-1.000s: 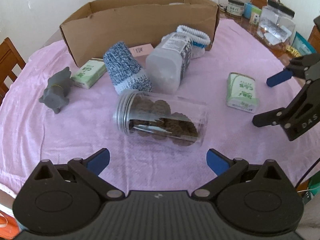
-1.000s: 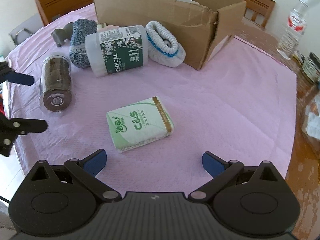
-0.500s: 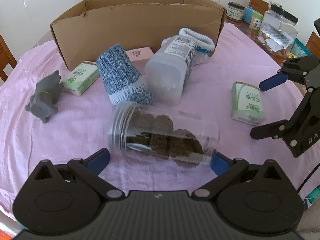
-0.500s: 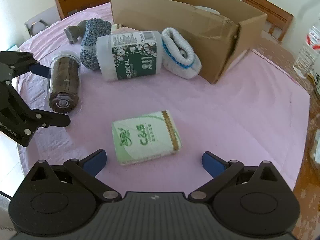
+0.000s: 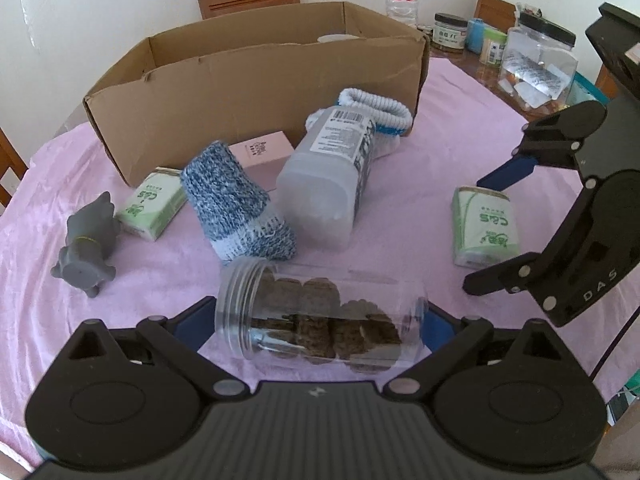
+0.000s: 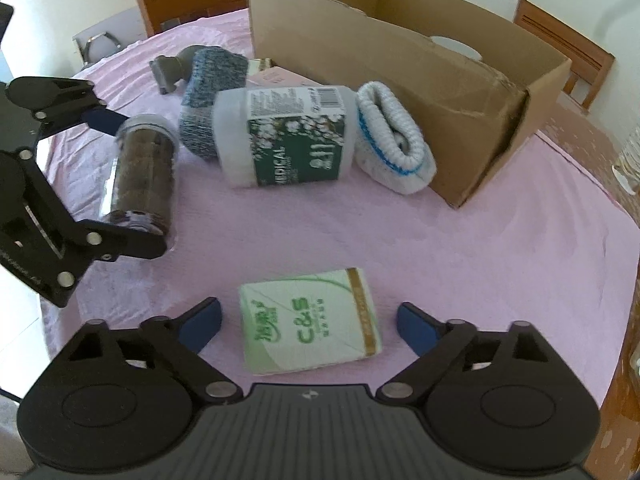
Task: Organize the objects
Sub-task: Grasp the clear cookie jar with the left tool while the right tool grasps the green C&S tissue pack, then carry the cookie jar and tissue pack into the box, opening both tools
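cookies fill clear jar (image 5: 320, 316) lying between open left claw (image 5: 316, 322); right claw (image 6: 308, 326) open around tissue pack (image 6: 310, 320).

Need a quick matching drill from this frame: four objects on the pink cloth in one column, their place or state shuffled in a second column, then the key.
Column 1
1. cookie jar
2. tissue pack
3. grey toy animal
4. white rolled sock

Column 2
A. lying against the cardboard box, beside the medical bottle
B. on its side between the open fingers of the left gripper
C. far left in the left wrist view, apart from the jar
D. flat on the cloth between the open fingers of the right gripper

Pairs: 1-B, 2-D, 3-C, 4-A
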Motion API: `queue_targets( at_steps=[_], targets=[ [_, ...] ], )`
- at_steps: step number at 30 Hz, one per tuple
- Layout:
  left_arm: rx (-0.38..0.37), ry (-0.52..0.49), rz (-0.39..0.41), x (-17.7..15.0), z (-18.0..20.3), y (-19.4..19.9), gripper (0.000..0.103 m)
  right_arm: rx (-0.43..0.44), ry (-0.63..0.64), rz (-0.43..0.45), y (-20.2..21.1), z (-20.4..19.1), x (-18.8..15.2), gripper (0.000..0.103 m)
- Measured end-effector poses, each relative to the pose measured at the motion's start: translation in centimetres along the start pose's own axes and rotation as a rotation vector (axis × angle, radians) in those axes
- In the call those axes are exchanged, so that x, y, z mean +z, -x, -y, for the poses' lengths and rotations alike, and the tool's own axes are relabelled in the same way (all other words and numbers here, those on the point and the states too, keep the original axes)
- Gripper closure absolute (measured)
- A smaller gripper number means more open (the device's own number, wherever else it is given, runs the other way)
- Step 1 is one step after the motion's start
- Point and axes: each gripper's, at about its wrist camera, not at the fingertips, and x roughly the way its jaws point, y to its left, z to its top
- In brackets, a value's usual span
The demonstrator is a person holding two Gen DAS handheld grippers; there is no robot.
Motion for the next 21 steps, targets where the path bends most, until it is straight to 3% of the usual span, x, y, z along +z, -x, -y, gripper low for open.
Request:
queue_targets(
  at_steps=[10,21],
  targets=[
    [-0.019,-0.021,0.005,0.4,-0.1,0.4,0.012,-0.004,-0.002,-0.010,0.3,-0.6,0.9,0.032],
    [-0.058,-0.019,-0.027,1.9,-1.0,2.0,0.012,-0.036,-0.083,-0.058,1.2,-0.4,1.3,0.033]
  ],
)
